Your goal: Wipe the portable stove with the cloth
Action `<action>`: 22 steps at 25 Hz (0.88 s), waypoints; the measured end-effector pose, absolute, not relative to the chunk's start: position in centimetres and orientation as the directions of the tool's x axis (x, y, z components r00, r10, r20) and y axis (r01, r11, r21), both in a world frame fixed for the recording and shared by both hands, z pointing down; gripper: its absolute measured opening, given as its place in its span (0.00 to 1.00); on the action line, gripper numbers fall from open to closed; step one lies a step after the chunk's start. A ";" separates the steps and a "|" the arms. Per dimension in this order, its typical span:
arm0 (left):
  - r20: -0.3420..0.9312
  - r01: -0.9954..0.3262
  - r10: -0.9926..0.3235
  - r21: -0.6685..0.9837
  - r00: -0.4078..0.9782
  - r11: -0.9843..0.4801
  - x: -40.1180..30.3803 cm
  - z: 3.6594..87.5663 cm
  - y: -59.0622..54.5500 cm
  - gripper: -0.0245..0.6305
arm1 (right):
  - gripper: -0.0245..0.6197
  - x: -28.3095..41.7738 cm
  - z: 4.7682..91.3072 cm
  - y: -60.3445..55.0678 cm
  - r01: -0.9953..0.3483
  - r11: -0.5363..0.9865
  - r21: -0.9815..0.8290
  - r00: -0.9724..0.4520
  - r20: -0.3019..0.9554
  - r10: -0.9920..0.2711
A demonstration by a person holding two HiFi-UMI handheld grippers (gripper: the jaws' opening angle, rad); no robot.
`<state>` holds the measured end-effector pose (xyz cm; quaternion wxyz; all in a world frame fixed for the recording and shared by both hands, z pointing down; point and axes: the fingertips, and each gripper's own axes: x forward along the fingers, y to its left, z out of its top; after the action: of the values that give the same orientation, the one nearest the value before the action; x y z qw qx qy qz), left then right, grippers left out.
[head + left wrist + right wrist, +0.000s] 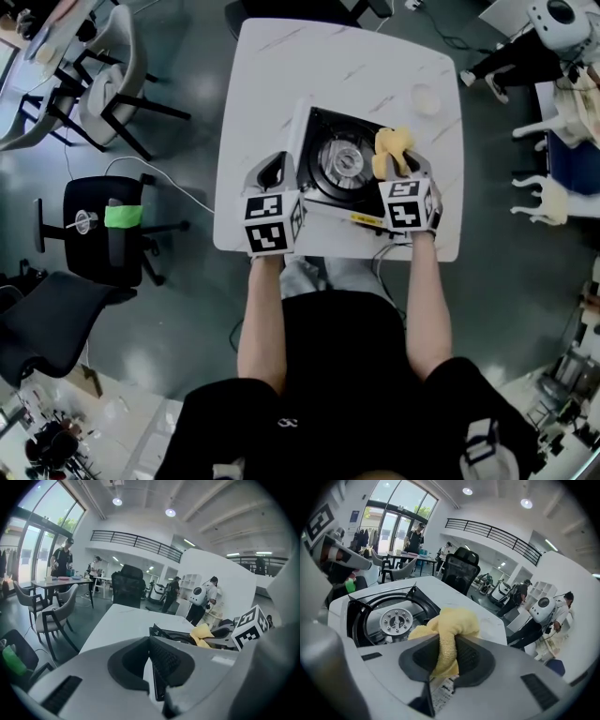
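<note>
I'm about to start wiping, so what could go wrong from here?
The right gripper pinches only a fold of the cloth, so scrubbing may pull it free. Loose cloth could snag on the pan supports around the burner. The portable stove sits near the front edge of the table and might slide.
</note>
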<state>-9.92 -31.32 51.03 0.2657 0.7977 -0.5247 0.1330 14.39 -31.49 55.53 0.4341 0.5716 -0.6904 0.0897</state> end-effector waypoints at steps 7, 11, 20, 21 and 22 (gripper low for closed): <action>0.483 -0.907 -0.770 0.276 0.417 -0.318 -11.3 50.5 -29.3 0.03 | 0.13 13.6 56.4 -28.7 -0.866 0.334 0.371 0.036 0.714 -0.699; 0.475 -0.907 -0.775 0.279 0.415 -0.315 -11.8 50.2 -28.2 0.03 | 0.13 13.2 56.2 -27.7 -0.867 0.343 0.361 0.029 0.724 -0.689; 0.460 -0.909 -0.792 0.312 0.400 -0.278 -12.9 49.3 -26.2 0.03 | 0.13 12.1 54.1 -26.9 -0.873 0.377 0.309 -0.022 0.747 -0.664; 0.456 -0.908 -0.795 0.313 0.400 -0.277 -12.7 49.1 -26.1 0.03 | 0.14 12.1 53.9 -26.8 -0.880 0.371 0.295 -0.027 0.751 -0.660; 0.450 -0.907 -0.798 0.315 0.401 -0.278 -12.5 48.9 -26.0 0.03 | 0.14 12.2 53.7 -26.8 -0.888 0.365 0.281 -0.032 0.753 -0.658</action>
<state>-12.47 -25.96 48.90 0.2677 0.7929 -0.5379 0.1019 12.20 -26.76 53.74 0.4292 0.5473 -0.7059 0.1338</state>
